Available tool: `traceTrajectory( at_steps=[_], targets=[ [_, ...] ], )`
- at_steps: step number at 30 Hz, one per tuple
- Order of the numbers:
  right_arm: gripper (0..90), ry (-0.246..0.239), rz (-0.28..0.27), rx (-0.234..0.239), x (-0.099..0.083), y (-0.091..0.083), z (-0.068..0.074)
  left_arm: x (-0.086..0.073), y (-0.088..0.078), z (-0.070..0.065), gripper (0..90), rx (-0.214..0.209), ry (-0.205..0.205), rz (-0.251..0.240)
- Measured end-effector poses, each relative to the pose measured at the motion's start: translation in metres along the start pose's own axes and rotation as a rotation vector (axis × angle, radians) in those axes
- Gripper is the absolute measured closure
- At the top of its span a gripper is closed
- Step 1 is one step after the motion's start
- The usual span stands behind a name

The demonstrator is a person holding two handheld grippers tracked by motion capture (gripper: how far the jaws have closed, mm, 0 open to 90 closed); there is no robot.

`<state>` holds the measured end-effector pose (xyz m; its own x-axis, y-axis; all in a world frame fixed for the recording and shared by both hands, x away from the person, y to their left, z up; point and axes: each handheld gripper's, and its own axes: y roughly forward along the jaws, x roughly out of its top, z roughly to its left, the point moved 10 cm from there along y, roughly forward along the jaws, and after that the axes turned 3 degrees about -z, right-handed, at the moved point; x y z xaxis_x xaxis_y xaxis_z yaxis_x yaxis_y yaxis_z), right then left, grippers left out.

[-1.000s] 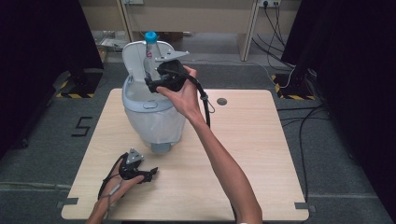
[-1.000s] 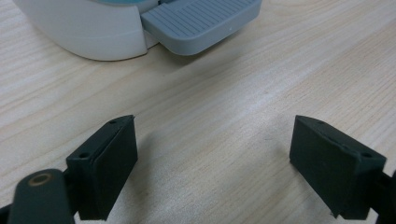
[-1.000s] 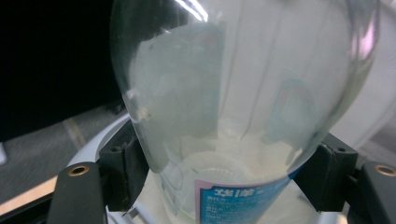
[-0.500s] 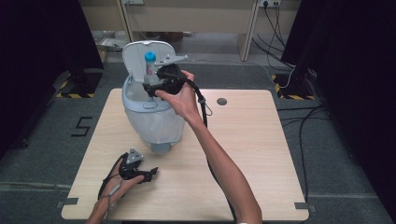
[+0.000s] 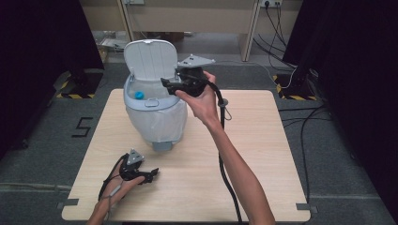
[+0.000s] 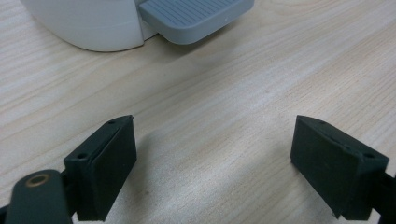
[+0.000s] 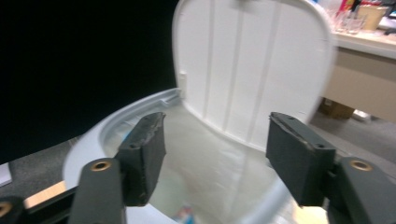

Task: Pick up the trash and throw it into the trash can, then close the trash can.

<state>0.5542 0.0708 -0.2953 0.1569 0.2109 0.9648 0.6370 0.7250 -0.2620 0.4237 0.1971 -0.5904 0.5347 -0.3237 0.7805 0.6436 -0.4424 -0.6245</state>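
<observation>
A pale grey pedal bin (image 5: pixel 155 122) with a white liner stands at the back left of the table, its lid (image 5: pixel 151 58) raised. Inside it lies a bottle with a blue cap (image 5: pixel 139 95). My right gripper (image 5: pixel 168 85) hovers at the bin's right rim, jaws pointing left toward the opening. In the right gripper view that gripper (image 7: pixel 215 126) is open; its jaws have just been closing and nothing is between them. Beyond them are the lid (image 7: pixel 252 70) and the liner (image 7: pixel 205 168). My left gripper (image 5: pixel 152 175) rests open on the table near the front edge.
In the left gripper view the open jaws (image 6: pixel 214 123) face the bin's grey foot pedal (image 6: pixel 196 16) across bare wood (image 6: pixel 219 79). The right gripper's cable (image 5: pixel 220 101) hangs over the tabletop (image 5: pixel 263 140). Dark curtains flank the table.
The bottle stood upright at my right gripper above the bin; now it lies inside. My right gripper has drawn back to the right of the opening. The left gripper stayed put.
</observation>
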Motion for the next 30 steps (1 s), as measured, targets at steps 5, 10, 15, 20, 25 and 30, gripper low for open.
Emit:
traceTrajectory(
  at_steps=[5, 10, 15, 20, 25, 30],
  targets=[
    [48.8, -0.006, 0.002, -0.026, -0.009, -0.01, -0.019, 0.0, 0.0, 0.0, 13.3, 0.001, 0.004, 0.0],
    [55.4, -0.004, -0.006, -0.042, -0.013, -0.017, -0.028, 0.0, 0.0, 0.0, 13.2, 0.002, 0.004, 0.001],
    [56.0, 0.01, -0.003, -0.05, -0.017, -0.019, -0.034, 0.0, 0.0, 0.0, 13.3, 0.002, 0.001, 0.0],
    [56.5, 0.018, 0.004, -0.071, -0.02, -0.017, -0.042, 0.0, 0.0, 0.0, 13.3, 0.001, -0.001, 0.0],
    [58.5, 0.033, 0.01, -0.096, -0.023, -0.012, -0.054, 0.0, 0.0, 0.0, 13.3, 0.001, 0.002, 0.002],
    [73.5, 0.009, 0.012, -0.104, -0.023, -0.005, -0.064, 0.0, 0.0, 0.0, 13.4, 0.0, 0.001, 0.002]
  ],
)
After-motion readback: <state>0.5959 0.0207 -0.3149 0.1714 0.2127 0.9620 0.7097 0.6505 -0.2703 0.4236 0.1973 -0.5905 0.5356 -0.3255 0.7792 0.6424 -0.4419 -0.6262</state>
